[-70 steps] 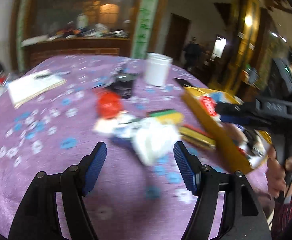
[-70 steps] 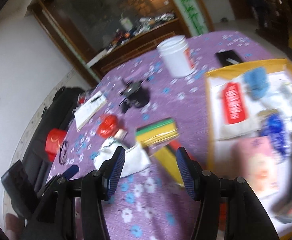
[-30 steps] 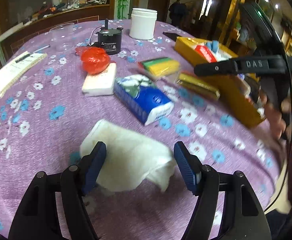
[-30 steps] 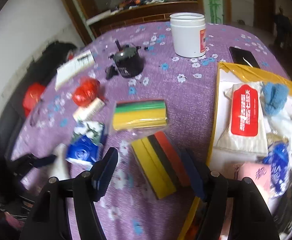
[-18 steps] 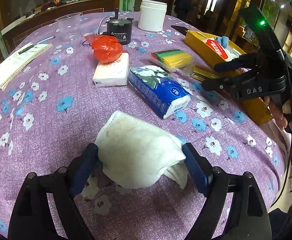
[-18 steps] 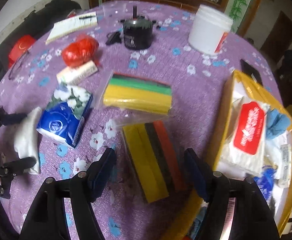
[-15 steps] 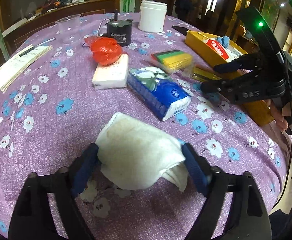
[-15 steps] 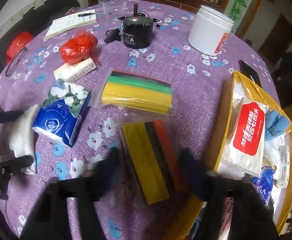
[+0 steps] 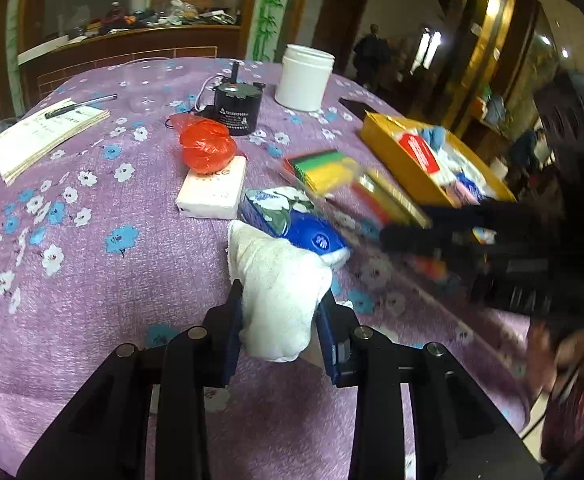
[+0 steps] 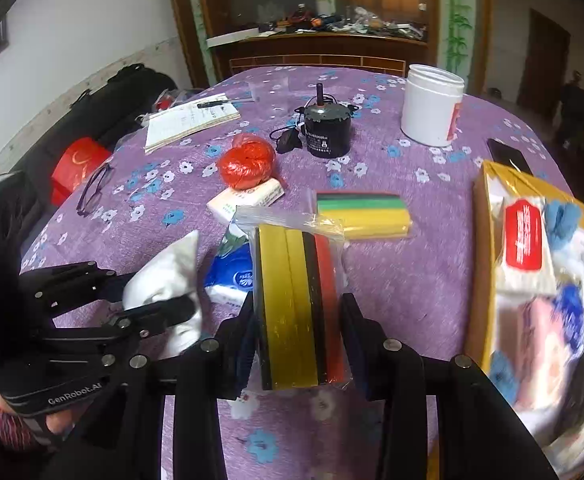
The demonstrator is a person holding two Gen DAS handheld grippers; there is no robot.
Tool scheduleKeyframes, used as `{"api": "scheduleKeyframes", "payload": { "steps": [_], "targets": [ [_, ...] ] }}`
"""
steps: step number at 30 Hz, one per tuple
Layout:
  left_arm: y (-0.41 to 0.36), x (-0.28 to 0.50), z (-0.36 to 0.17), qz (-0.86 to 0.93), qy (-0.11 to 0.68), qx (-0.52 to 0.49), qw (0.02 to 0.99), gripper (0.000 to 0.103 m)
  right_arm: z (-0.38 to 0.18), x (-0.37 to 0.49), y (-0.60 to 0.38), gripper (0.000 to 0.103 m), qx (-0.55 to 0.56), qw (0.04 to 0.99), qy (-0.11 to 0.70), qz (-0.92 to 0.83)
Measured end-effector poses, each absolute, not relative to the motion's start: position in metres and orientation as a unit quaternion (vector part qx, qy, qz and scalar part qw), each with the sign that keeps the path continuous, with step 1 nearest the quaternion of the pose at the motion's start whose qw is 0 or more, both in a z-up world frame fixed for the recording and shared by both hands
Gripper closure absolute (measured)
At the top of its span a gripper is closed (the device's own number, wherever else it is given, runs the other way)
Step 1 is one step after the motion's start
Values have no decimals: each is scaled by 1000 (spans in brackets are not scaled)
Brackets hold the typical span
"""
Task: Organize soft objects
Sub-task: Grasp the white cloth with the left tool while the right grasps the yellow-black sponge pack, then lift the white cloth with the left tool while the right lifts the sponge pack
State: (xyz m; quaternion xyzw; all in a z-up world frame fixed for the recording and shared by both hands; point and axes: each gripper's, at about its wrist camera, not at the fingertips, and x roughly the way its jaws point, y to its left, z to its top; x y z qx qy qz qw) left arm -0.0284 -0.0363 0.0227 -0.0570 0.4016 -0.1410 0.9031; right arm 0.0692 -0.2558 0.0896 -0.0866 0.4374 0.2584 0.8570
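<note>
My left gripper (image 9: 282,320) is shut on a white cloth (image 9: 282,280), lifted just above the purple flowered table. The same cloth (image 10: 164,276) shows at the left of the right wrist view. My right gripper (image 10: 297,340) is shut on a bagged pack of yellow, black and red sponges (image 10: 295,304), held on edge. A blue tissue pack (image 9: 292,222) lies just beyond the cloth. A second sponge pack, green and yellow (image 10: 361,214), lies flat farther back. A yellow box (image 10: 479,264) at the right holds wipes and other soft items.
A red bag (image 9: 206,144) rests on a white tissue pack (image 9: 214,190). Farther back stand a black motor (image 9: 236,110) and a white jar (image 9: 303,78). A notebook (image 9: 44,136) lies at the left, glasses (image 10: 92,190) near the table edge, a phone (image 10: 507,156) behind the box.
My left gripper closed on the white cloth and lifted it. My right gripper closed on the yellow, black and red sponge pack and raised it off the table.
</note>
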Motion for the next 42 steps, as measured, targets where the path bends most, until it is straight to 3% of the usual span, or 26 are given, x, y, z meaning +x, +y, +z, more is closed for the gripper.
{"api": "scheduleKeyframes", "payload": {
  "steps": [19, 42],
  "targets": [
    [-4, -40, 38, -69, 303, -141, 940, 73, 88, 56, -278, 63, 4, 905, 345, 251],
    [-14, -48, 47, 18, 270, -93, 958, 72, 95, 47, -281, 63, 9, 922, 305, 238]
  ]
}}
